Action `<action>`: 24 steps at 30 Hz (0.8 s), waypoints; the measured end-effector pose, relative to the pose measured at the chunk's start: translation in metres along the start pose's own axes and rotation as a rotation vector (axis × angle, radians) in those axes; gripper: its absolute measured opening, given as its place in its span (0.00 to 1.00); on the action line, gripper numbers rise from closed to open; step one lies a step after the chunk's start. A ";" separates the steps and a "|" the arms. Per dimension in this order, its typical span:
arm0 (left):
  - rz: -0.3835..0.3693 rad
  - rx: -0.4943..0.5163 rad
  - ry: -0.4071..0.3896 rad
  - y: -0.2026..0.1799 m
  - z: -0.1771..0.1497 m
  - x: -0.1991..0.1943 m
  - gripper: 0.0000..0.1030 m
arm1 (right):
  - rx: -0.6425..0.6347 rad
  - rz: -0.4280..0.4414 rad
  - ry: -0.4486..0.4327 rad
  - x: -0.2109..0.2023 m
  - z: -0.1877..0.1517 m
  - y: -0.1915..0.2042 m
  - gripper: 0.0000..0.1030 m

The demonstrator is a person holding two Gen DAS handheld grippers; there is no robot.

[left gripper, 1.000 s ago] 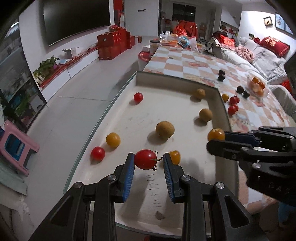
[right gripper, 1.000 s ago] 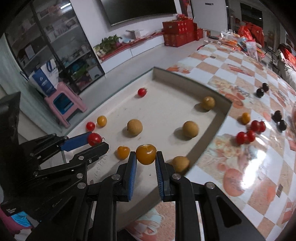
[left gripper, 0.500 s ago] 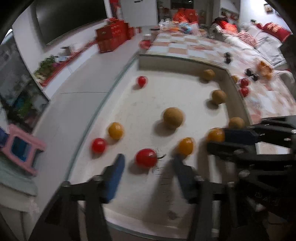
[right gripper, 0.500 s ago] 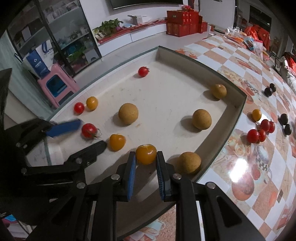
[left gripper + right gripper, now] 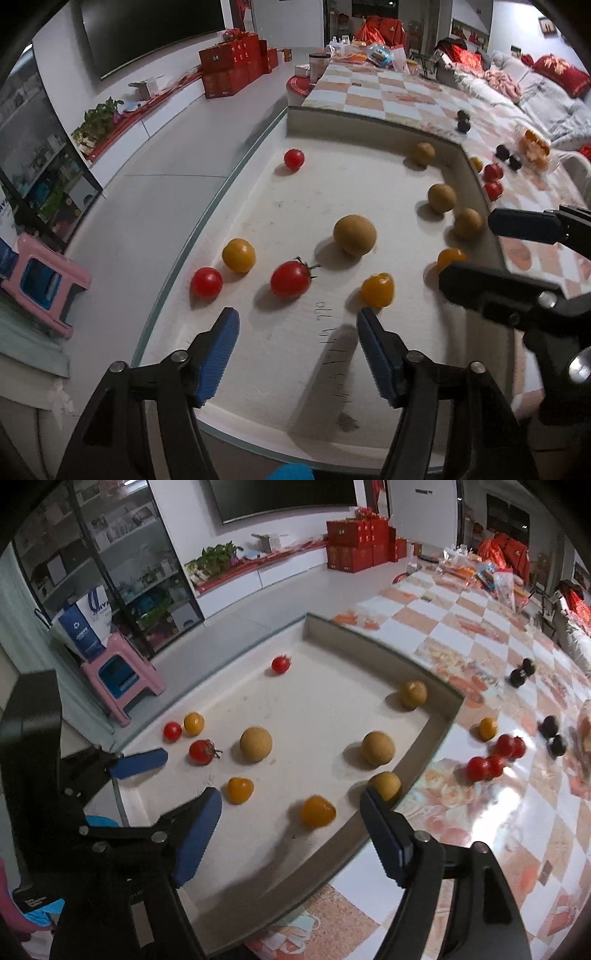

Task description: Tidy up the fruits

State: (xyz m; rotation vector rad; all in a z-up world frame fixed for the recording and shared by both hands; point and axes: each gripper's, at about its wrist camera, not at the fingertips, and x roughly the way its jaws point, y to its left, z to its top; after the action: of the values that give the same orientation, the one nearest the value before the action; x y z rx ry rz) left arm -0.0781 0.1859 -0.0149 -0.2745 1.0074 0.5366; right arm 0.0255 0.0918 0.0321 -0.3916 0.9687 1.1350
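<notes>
A shallow white tray (image 5: 280, 221) (image 5: 325, 701) holds red tomatoes, yellow tomatoes and tan round fruits. My left gripper (image 5: 297, 326) is open and empty, just behind a stemmed red tomato (image 5: 290, 278) (image 5: 201, 752) lying on the tray. My right gripper (image 5: 291, 808) is open and empty, with a yellow tomato (image 5: 318, 811) (image 5: 451, 257) lying on the tray between its fingers. Another yellow tomato (image 5: 377, 290) (image 5: 240, 790) lies between the two grippers. A large tan fruit (image 5: 354, 235) (image 5: 255, 744) sits mid-tray.
The checkered tablecloth (image 5: 498, 812) right of the tray carries red tomatoes (image 5: 493, 757), a yellow one (image 5: 487, 728) and dark fruits (image 5: 552, 733). A pink stool (image 5: 122, 675) stands on the floor to the left. Red boxes (image 5: 236, 62) line the far wall.
Both grippers opened and drew back. The left one released the stemmed red tomato and the right one released the yellow tomato; both now lie on the tray.
</notes>
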 end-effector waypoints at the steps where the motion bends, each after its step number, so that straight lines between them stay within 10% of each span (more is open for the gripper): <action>1: -0.011 -0.008 -0.015 0.001 0.000 -0.004 1.00 | 0.003 -0.008 -0.007 -0.005 0.002 -0.001 0.80; 10: -0.020 0.015 -0.017 -0.009 0.004 -0.022 1.00 | 0.041 -0.075 0.025 -0.020 0.005 -0.012 1.00; 24: 0.027 0.000 0.048 -0.014 0.000 -0.027 1.00 | -0.038 -0.105 0.052 -0.033 0.007 0.011 1.00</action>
State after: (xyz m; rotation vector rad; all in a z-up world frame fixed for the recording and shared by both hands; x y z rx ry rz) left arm -0.0813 0.1659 0.0083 -0.2750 1.0586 0.5565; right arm 0.0162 0.0820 0.0644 -0.4996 0.9622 1.0539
